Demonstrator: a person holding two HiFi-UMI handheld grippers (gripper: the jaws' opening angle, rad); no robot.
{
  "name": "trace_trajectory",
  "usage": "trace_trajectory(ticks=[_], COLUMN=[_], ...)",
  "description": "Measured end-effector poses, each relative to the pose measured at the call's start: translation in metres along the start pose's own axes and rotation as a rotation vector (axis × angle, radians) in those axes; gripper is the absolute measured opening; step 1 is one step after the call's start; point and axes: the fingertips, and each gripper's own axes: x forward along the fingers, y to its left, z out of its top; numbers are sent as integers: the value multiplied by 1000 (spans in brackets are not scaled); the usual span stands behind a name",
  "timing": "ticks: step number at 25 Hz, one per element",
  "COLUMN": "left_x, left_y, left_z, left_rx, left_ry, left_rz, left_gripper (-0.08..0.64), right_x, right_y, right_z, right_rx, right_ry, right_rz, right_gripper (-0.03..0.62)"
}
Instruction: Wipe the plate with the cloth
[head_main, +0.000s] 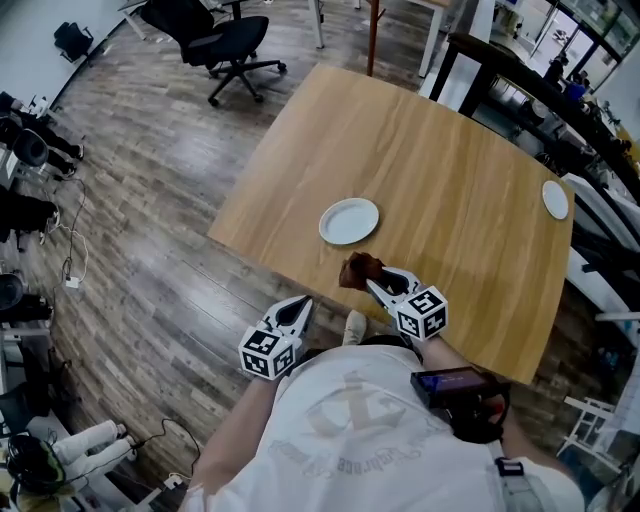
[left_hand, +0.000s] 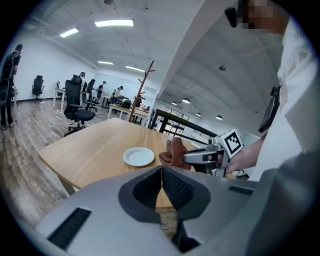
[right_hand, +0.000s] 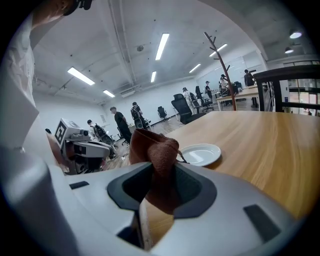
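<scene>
Head view: rt gripper (head_main: 372, 282) clamped on bunched brown fabric cloth (head_main: 360, 270), held just near-side of round white plate (head_main: 349, 221) on light wooden table (head_main: 450, 180), prob. ready to wipe; lt gripper (head_main: 298, 308) jaws together, empty, idle off table's near edge.

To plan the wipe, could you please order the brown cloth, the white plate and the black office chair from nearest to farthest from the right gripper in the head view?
1. Brown cloth: clamped in the right gripper.
2. White plate: on the table, just beyond the cloth.
3. Black office chair: on the floor beyond the table.
</scene>
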Motion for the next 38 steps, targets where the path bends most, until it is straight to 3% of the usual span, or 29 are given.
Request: trace_trajectory(ticks=[13, 24, 29, 38], left_x=[38, 54, 72, 77], left_y=[3, 29, 45, 64], left_z=[16, 26, 35, 24], left_rx=[34, 31, 68, -3], left_ry=[85, 129, 132, 119], left_rz=[-7, -68, -93, -73], left_gripper=[12, 14, 12, 14], right_x=[7, 8, 25, 47], right_y=[-39, -72, -98, -138], right_z=[2, -1, 2, 11], right_rx=[44, 97, 76, 5], right_ry=[4, 46, 88, 202], right_rz=[-8, -132, -172, -191], right_gripper=[127, 127, 127, 127])
